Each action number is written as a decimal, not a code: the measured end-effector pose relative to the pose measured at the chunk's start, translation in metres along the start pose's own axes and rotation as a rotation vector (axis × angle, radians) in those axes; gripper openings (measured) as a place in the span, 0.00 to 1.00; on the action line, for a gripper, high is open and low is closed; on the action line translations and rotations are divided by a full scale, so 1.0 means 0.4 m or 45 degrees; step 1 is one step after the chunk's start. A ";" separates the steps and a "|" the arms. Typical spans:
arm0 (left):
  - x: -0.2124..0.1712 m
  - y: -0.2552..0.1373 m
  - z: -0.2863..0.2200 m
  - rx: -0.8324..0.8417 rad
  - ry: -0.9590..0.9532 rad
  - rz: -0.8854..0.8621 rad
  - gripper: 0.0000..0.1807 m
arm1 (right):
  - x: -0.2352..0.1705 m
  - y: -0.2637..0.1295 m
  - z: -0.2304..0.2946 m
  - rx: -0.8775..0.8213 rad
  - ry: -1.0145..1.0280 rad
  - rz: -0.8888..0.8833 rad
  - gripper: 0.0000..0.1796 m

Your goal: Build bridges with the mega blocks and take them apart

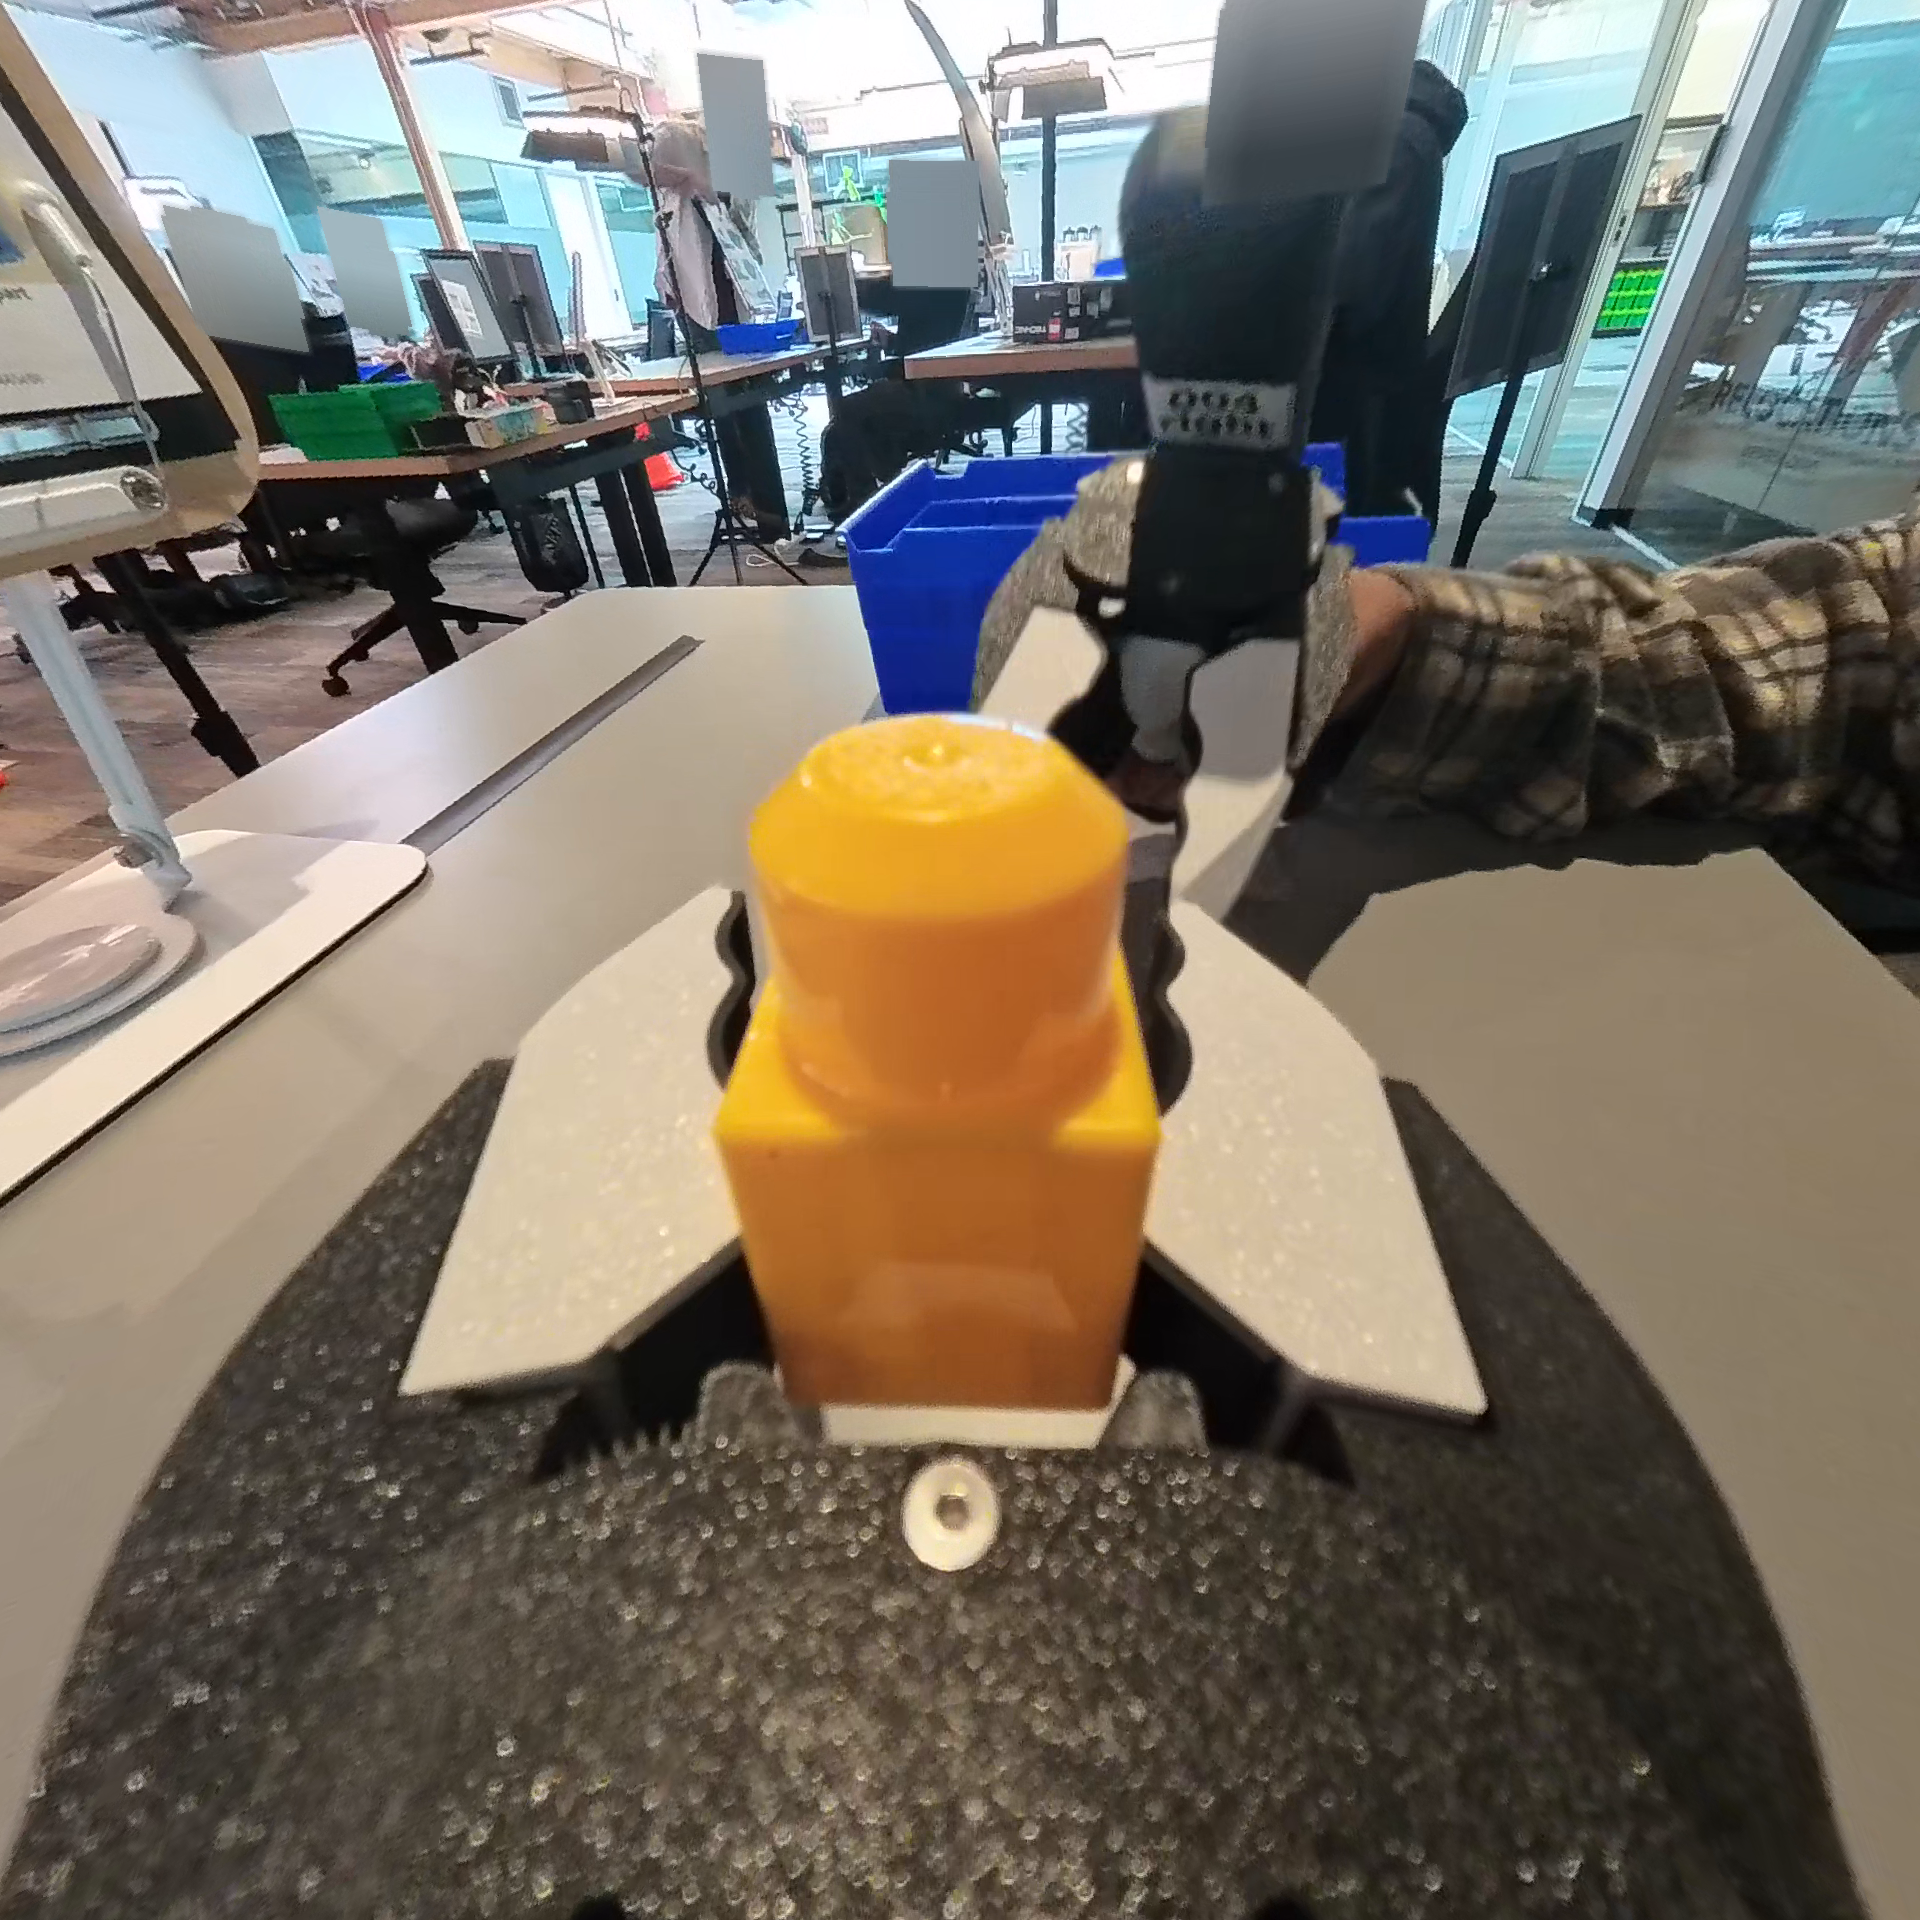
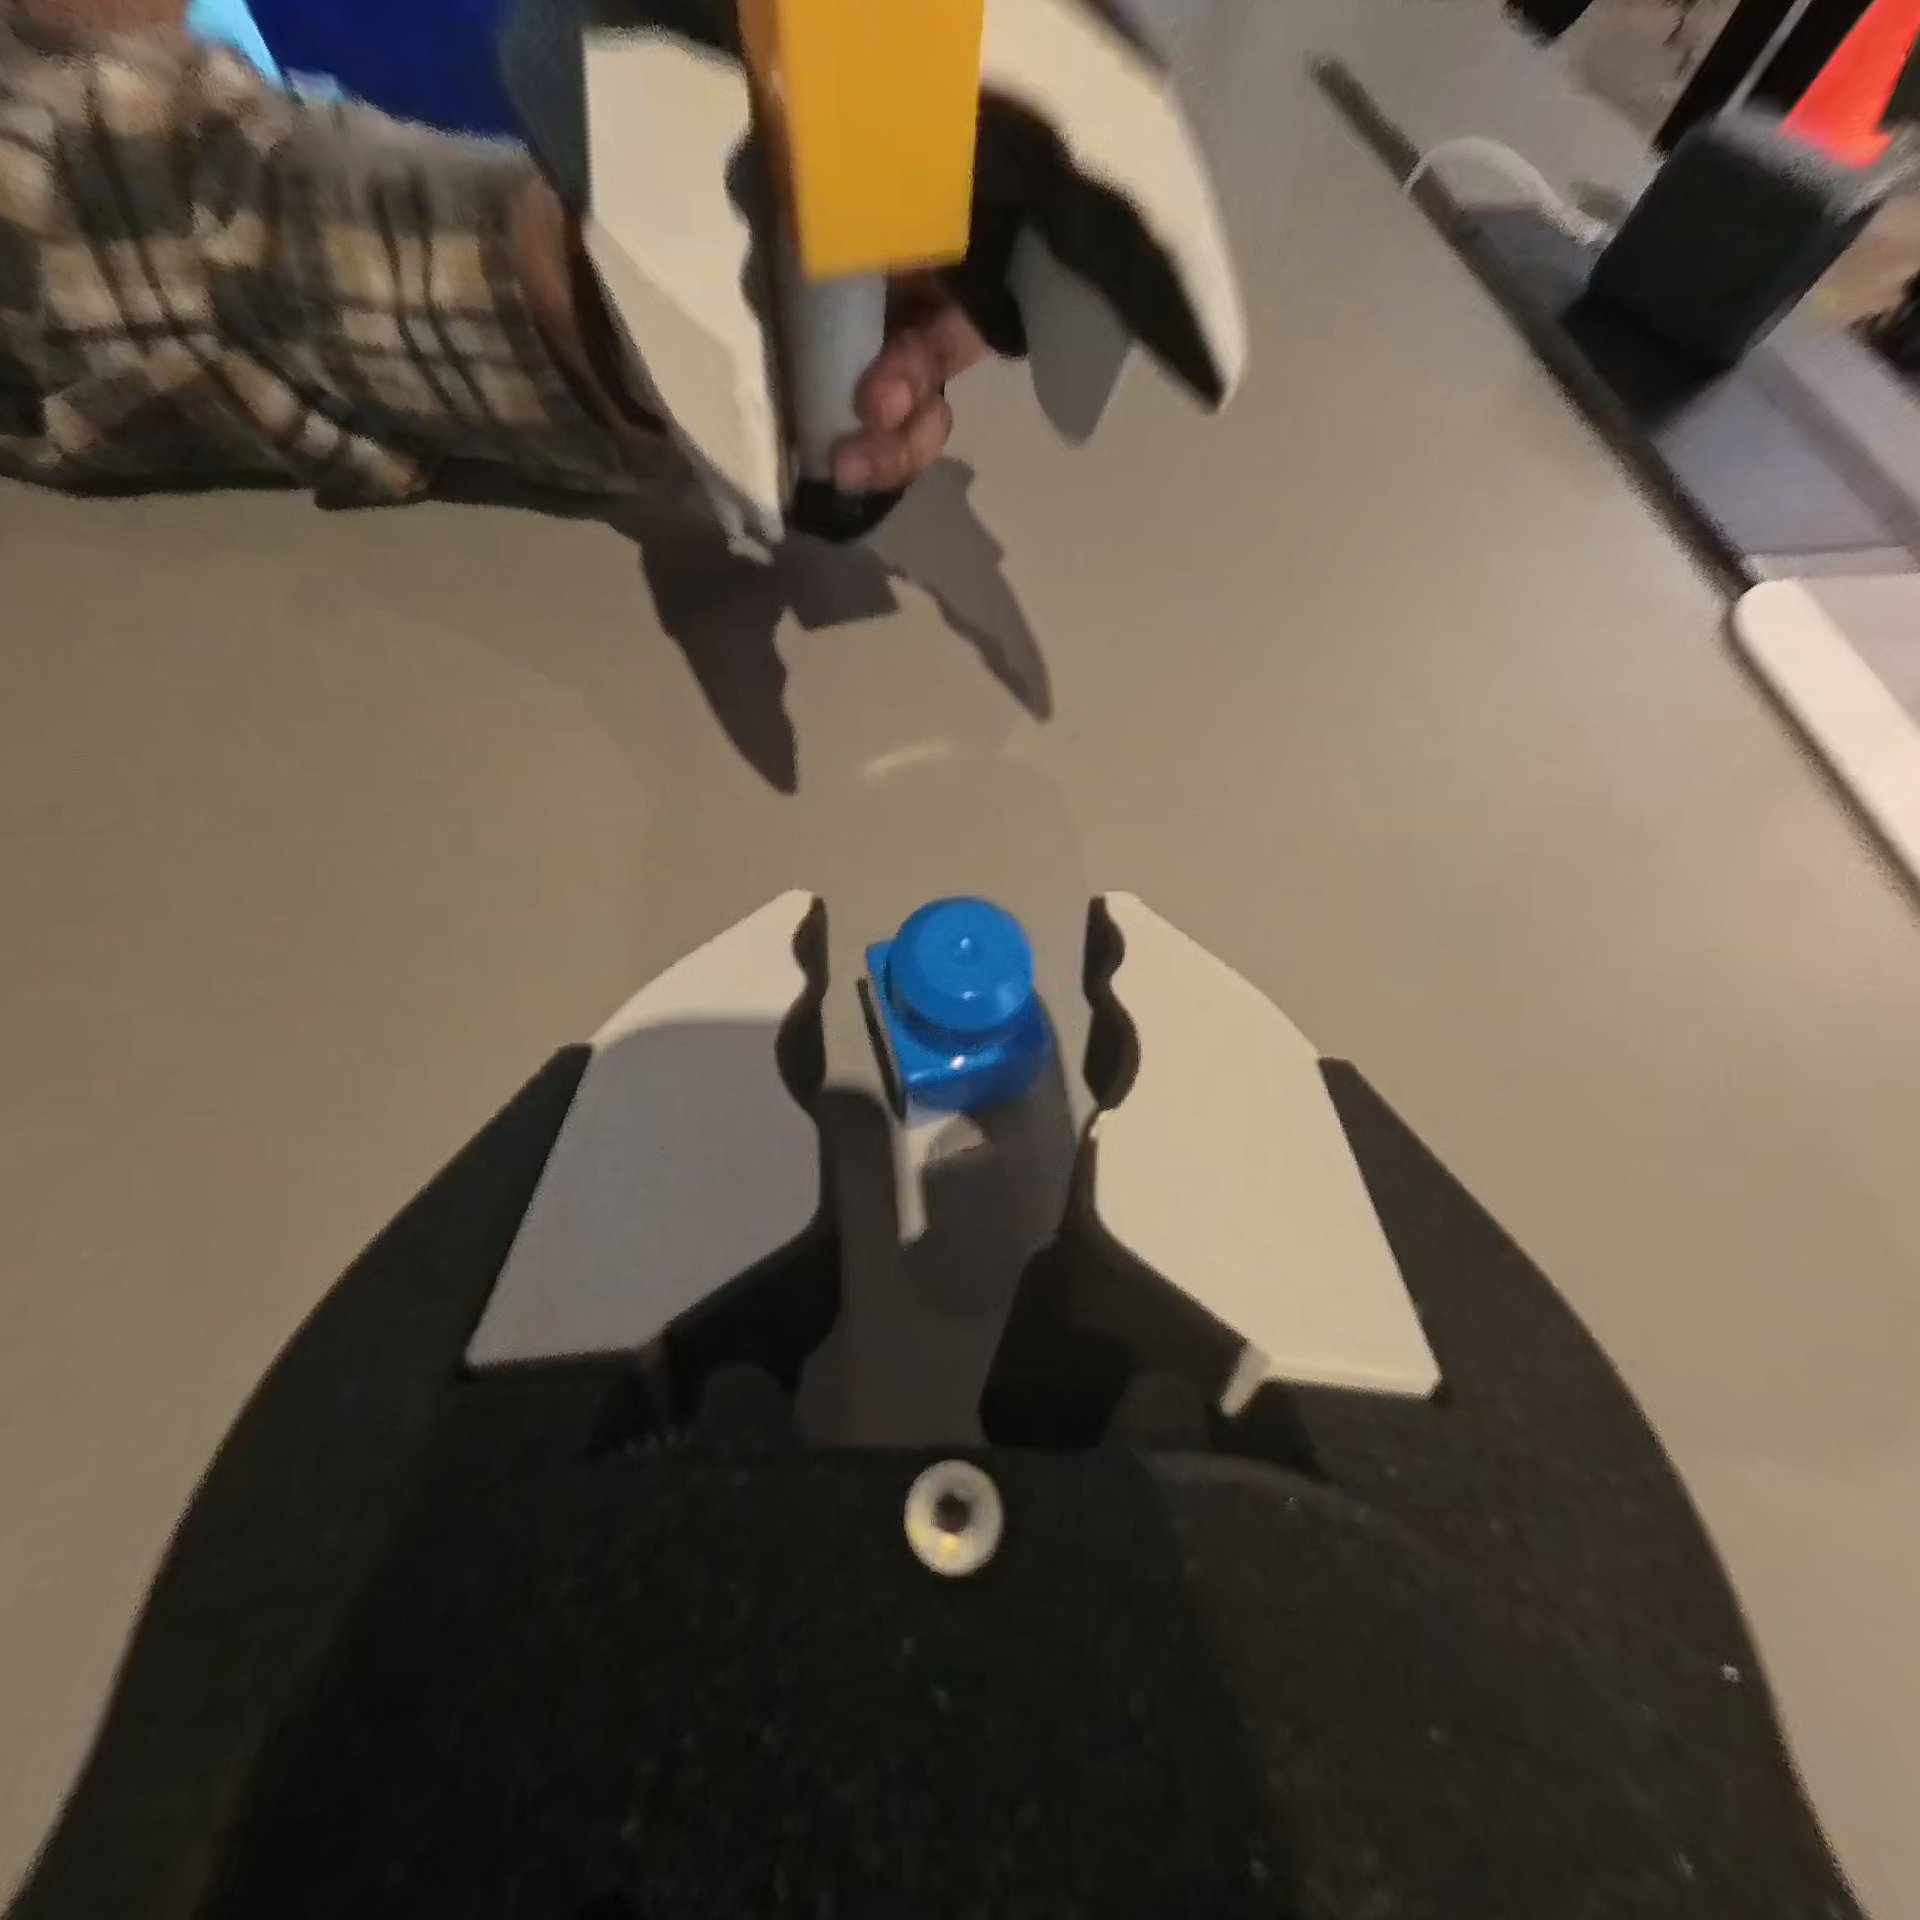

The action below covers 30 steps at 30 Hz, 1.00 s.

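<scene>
In the left wrist view, the orange block [image 1: 935, 1122] is clamped stud-forward in the left gripper [image 1: 940, 997], held above the worktop [image 1: 520, 790]; it should be kept square.

In the right wrist view, the right gripper [image 2: 956, 997] is spread around the blue block [image 2: 961, 1013], untouched mid-worktop; closing should be centred.

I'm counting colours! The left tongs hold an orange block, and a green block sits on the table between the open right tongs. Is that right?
Almost. The block between the open right tongs is blue, not green, as the right wrist view shows. The left tongs do hold an orange block, and the blue one does sit on the table.
</scene>
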<state>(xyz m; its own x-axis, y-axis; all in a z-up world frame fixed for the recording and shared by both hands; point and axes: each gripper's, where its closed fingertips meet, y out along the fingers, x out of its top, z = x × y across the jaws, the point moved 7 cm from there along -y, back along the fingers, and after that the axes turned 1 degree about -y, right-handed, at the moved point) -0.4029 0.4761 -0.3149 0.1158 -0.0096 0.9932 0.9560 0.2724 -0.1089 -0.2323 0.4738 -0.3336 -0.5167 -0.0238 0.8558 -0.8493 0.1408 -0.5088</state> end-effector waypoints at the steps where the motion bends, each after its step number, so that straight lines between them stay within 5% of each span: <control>1: 0.001 -0.001 0.000 0.005 0.000 -0.005 0.40 | 0.020 -0.017 -0.008 -0.004 0.002 -0.051 0.25; 12: -0.006 -0.007 0.004 0.130 0.047 0.007 0.40 | 0.344 -0.091 -0.104 -0.145 -0.120 -0.422 0.20; 30: -0.013 -0.010 0.004 0.212 0.084 0.014 0.40 | 0.225 -0.029 -0.164 -0.068 0.152 -0.313 0.18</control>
<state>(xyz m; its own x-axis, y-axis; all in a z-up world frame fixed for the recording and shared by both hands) -0.4079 0.4765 -0.3196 0.1486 -0.0677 0.9866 0.8975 0.4282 -0.1058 -0.2617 0.5350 -0.2445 -0.2768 0.0526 0.9595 -0.9390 0.1973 -0.2817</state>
